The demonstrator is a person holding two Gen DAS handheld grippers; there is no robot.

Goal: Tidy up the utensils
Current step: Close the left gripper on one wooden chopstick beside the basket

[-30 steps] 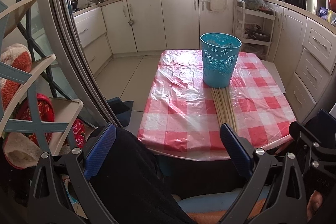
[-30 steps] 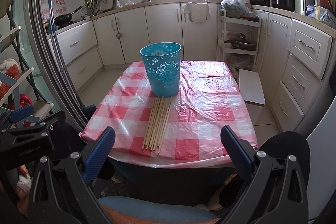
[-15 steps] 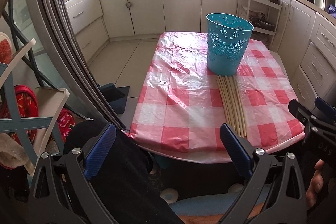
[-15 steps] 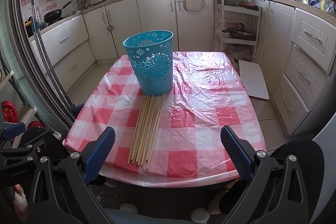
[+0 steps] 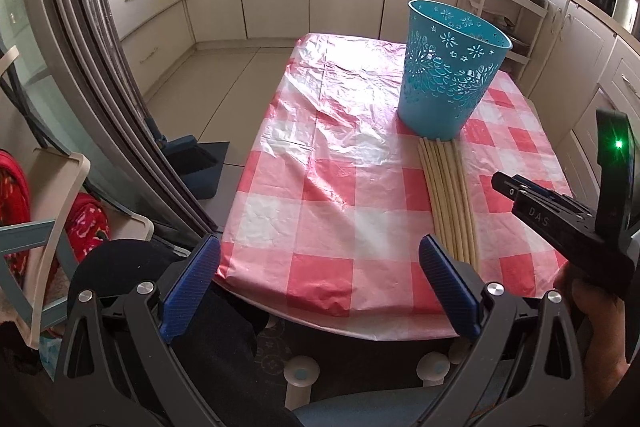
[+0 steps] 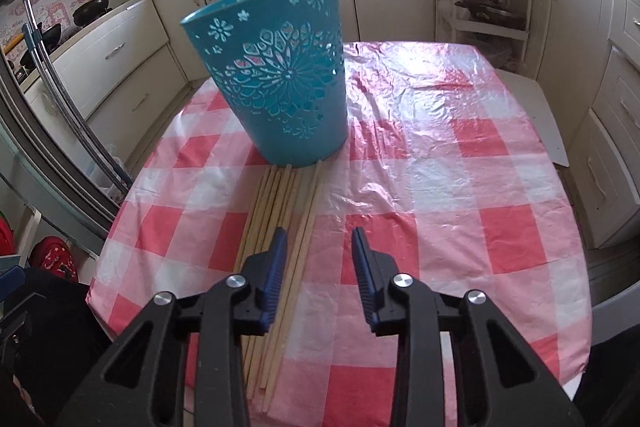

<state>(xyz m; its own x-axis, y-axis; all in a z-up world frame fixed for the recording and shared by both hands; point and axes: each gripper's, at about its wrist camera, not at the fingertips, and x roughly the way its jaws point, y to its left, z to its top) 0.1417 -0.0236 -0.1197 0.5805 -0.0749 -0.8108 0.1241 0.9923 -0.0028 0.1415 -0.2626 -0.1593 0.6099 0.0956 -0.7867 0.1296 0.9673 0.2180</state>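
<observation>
Right gripper (image 6: 319, 247) sat low over the desk (image 6: 440, 211), jaws partly spread, nothing between them, its left finger over the chopsticks (image 6: 294, 223). Left gripper (image 5: 320, 267) hung wide apart at the near edge, holding nothing. Bundle ran toward 12 o'clock, far tips touching the blue basket (image 6: 280, 83). Risk: closing there likely catches several sticks or scatters them; slick plastic cover could let them roll.

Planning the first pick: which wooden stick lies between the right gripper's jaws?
The rightmost long wooden stick, set slightly apart from the bundle; the others lie left of the jaws.
</observation>
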